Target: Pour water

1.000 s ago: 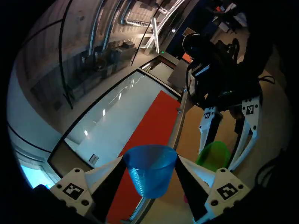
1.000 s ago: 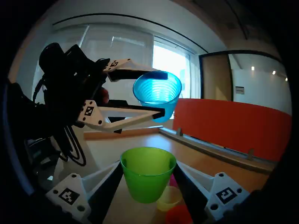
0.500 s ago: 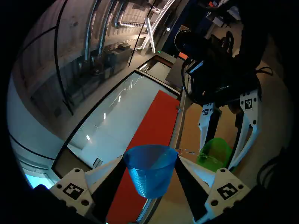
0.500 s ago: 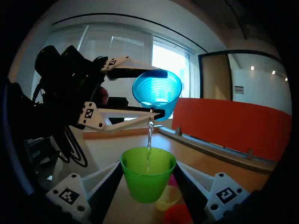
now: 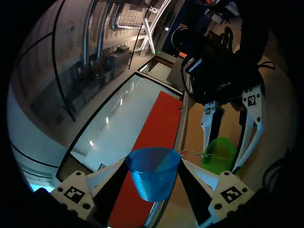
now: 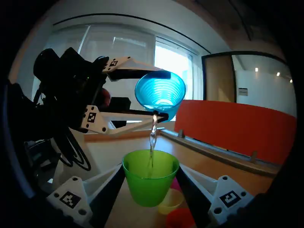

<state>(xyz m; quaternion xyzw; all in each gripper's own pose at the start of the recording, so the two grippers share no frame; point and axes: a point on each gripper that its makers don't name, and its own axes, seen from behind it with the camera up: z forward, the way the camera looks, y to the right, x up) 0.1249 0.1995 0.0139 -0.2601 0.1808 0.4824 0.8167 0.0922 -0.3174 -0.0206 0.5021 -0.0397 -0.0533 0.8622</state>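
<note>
A long wooden counter [image 6: 212, 159] runs off to the far right in the right gripper view. A big red board [image 6: 235, 129] stands along its far edge. Behind it is a bright window [image 6: 171, 64].

The left hand-held gripper [image 6: 167, 95] is up high on the left in that view. Its two white fingers press on a blue cup [image 6: 160, 93], one on each side. The blue cup is tipped over, so you can look right into its mouth, and its lip points down.

The right hand-held gripper [image 6: 150, 169] is near and low. Its two fingers press on a green cup [image 6: 150, 178], one on each side. The green cup stands straight up. It is under the blue cup, and the two cups do not touch.

A thin stream of water [image 6: 152, 133] falls from the lip of the blue cup into the green cup.

Below the green cup, a little yellow cup [image 6: 171, 201] sits near on the counter, and a red cup [image 6: 180, 219] is just beside it.

In the left gripper view, the blue cup sits between the near fingers. The green cup is farther off to the right, between the other gripper's fingers.
</note>
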